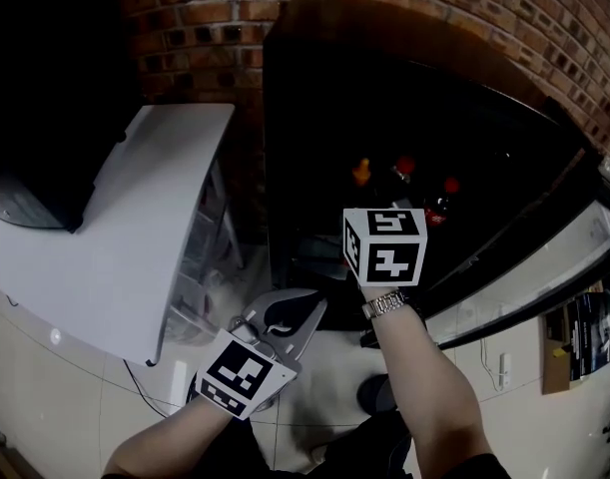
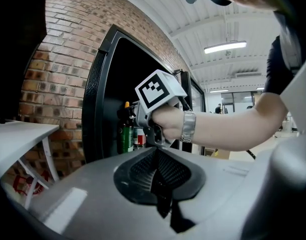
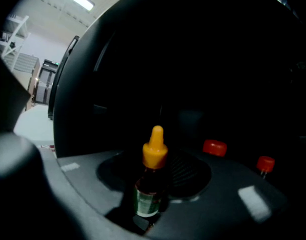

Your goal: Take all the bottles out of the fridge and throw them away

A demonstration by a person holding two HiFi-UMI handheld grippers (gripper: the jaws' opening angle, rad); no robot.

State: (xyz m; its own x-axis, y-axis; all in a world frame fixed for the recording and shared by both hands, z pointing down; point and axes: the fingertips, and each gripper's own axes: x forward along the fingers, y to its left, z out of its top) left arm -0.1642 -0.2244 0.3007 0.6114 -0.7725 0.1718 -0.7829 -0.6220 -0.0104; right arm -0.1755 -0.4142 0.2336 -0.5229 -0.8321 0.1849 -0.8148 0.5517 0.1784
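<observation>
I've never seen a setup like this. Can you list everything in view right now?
Brick wall: one, red-brown, behind everything.
Fridge: one, black, door open, against the brick wall.
Orange-capped bottle: one, dark with a green label, in the fridge, between the right gripper jaws.
Red caps: two, deeper in the fridge, to that bottle's right; their bottles are too dark to see.
Table: one, white, left of the fridge.
Watch: one, silver, right wrist.
Left gripper: grey, shut, empty, outside the fridge.
Right gripper: grey, inside the fridge, closed on the orange-capped bottle.
</observation>
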